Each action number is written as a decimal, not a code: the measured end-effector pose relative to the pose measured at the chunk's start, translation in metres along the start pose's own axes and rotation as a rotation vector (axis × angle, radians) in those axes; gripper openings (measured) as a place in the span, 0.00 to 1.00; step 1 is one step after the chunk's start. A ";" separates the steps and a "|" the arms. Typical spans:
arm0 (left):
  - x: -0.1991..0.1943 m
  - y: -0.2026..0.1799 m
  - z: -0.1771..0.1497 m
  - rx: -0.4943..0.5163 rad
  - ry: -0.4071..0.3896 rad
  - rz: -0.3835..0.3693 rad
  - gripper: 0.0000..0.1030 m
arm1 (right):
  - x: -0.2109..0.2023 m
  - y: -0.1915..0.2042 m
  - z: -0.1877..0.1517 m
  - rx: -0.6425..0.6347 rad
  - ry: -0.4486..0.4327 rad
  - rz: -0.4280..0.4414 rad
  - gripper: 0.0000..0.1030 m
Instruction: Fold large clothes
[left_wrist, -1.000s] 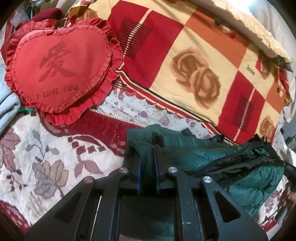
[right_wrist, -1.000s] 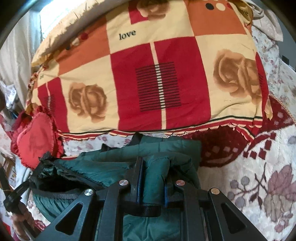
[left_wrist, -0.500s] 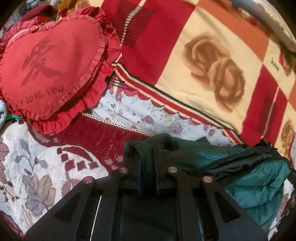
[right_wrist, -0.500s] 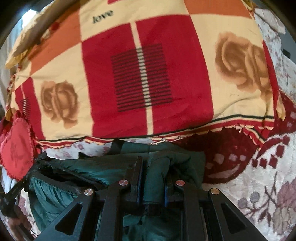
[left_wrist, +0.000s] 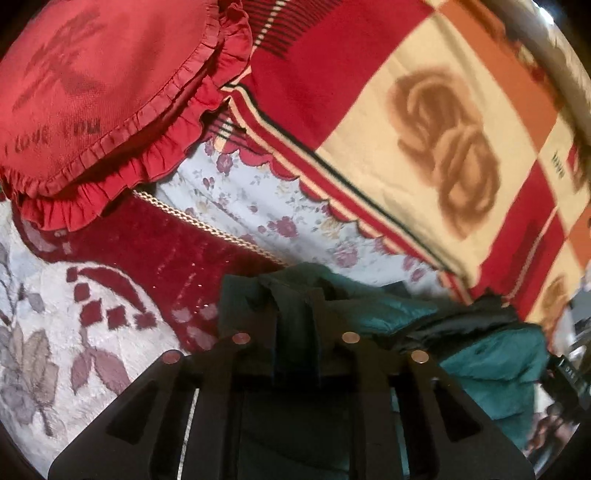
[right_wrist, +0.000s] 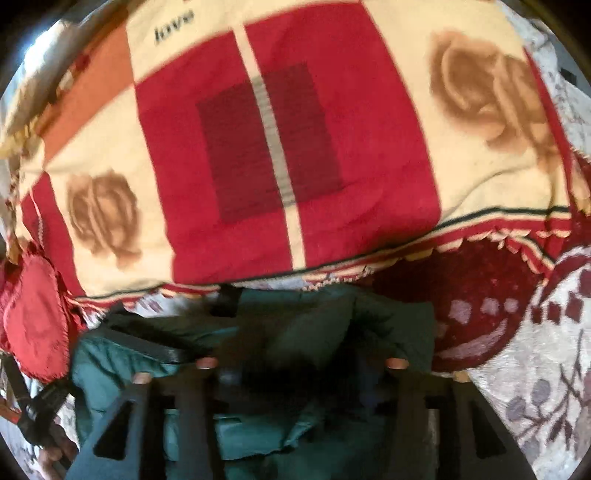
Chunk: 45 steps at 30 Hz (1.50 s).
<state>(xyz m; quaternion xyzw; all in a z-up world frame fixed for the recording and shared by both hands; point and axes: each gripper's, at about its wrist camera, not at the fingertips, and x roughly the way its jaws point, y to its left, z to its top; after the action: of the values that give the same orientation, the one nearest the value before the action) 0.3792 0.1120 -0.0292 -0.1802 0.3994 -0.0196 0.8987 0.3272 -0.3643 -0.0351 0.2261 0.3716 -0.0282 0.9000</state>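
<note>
Nearest the cameras, a dark green padded jacket (left_wrist: 391, 314) is lying bunched on the bed, its puffy quilted folds showing a black lining and a black strap along one edge. The left gripper (left_wrist: 295, 321) is opening its jaws, though they are standing close together with a fold of the jacket between them; whether the pads are pressing the cloth I cannot tell. The right gripper (right_wrist: 301, 354) is opening wide, the jacket (right_wrist: 325, 314) sitting loose between its spread fingers.

Under the jacket, a white bedspread (left_wrist: 55, 314) with dark red patches and grey leaves is covering the bed. Just beyond the jacket, a checked red and cream blanket (right_wrist: 332, 147) with brown roses is lying heaped, its scalloped edge nearly touching the garment. Farther left, a red heart-shaped frilled cushion (left_wrist: 92, 92) is resting on the bedspread, apart from the jacket.
</note>
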 end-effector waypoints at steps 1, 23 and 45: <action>-0.007 0.000 0.002 0.001 -0.002 -0.019 0.22 | -0.012 0.003 0.001 -0.006 -0.030 -0.005 0.85; -0.018 -0.027 -0.053 0.152 0.006 0.100 0.74 | 0.054 0.158 -0.090 -0.489 0.084 -0.035 0.63; -0.023 -0.026 -0.053 0.151 -0.028 0.119 0.82 | 0.015 0.111 -0.079 -0.385 0.013 -0.040 0.72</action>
<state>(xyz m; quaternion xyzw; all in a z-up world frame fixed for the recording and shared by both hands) 0.3283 0.0753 -0.0364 -0.0883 0.3940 0.0064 0.9148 0.3108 -0.2293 -0.0519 0.0425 0.3803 0.0270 0.9235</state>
